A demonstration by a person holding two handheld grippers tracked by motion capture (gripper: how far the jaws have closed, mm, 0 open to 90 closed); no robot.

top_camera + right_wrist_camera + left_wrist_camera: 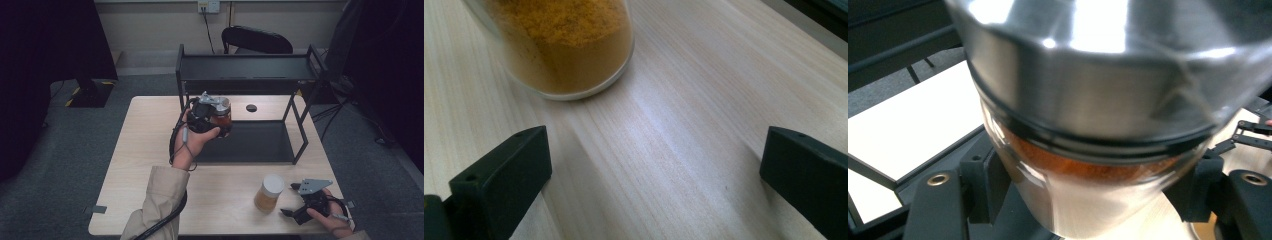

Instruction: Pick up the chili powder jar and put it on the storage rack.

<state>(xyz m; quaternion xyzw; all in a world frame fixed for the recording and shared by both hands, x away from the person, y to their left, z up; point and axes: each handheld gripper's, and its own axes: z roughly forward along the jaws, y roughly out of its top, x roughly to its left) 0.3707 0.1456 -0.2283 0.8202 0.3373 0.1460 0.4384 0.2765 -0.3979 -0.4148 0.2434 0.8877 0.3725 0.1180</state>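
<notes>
Jar of red-brown powder pinched in the left gripper (216,116)

The jar (221,118), silver-lidded, is held at centre frame above the table (145,150), before the black rack (245,67). At lower right, the right gripper (290,210) is spread beside a yellow-powder jar (269,193). No writing can be read.
</notes>
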